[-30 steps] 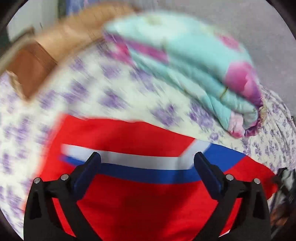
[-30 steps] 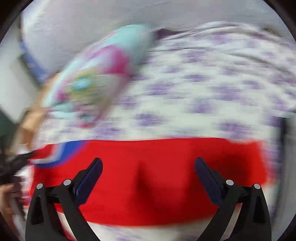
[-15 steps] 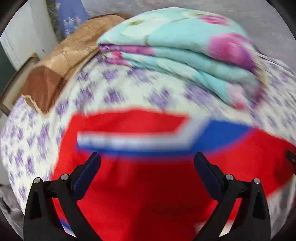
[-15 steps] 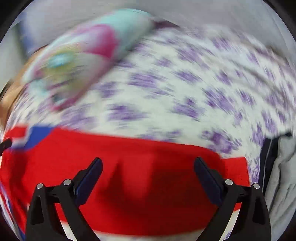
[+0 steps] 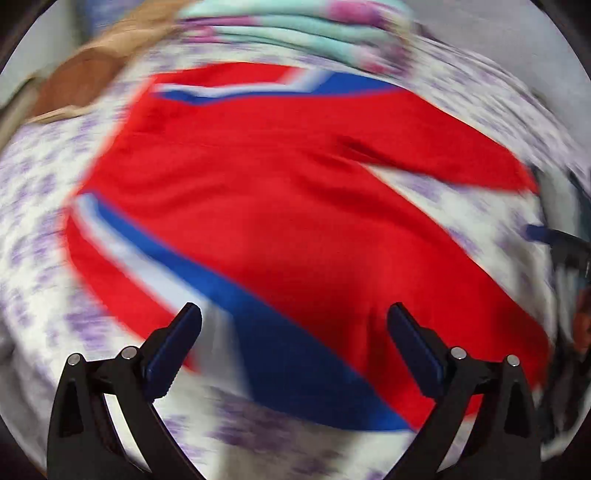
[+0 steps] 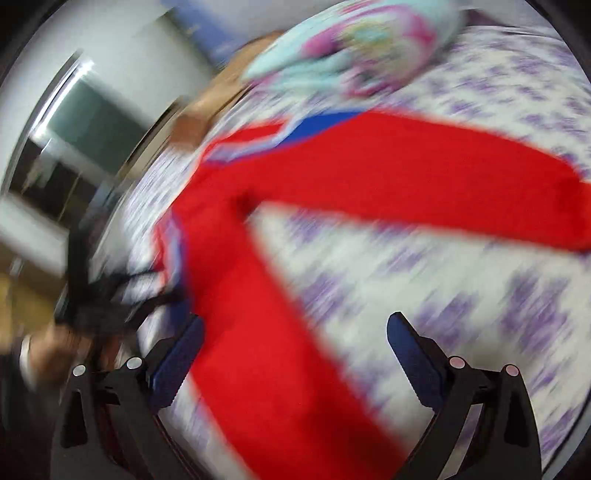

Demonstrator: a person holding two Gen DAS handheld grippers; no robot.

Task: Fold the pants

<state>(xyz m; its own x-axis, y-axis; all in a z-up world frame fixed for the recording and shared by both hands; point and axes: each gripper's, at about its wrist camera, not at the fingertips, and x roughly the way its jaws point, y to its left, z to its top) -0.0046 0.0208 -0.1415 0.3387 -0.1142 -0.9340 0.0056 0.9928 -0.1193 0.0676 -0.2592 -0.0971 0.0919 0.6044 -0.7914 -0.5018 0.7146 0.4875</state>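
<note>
White bedsheet (image 5: 40, 206) with a purple flower print covers the bed, and both views are smeared by motion. On it lie the red pants (image 5: 280, 206), spread flat, with a blue and white side stripe (image 5: 177, 266) running down the near leg and another along the far edge. A folded quilt (image 5: 295, 26) in mint and pink sits at the far end of the bed, with a brown blanket (image 5: 92, 70) beside it.

The left gripper (image 5: 294, 332) hovers above the striped leg, its jaws spread wide with nothing between them. The right gripper (image 6: 294, 339) is likewise wide apart and holds nothing; one red leg runs under its left finger.

Only the right wrist view shows the two legs splayed in a V, with bare sheet between them, plus a wall and a dark doorway (image 6: 96, 129) beyond the bed. It also catches the left gripper and the hand (image 6: 62, 343) holding it at the pants' waist end. The left wrist view shows the whole waist and both stripes, and a sliver of the right gripper at its right edge.
</note>
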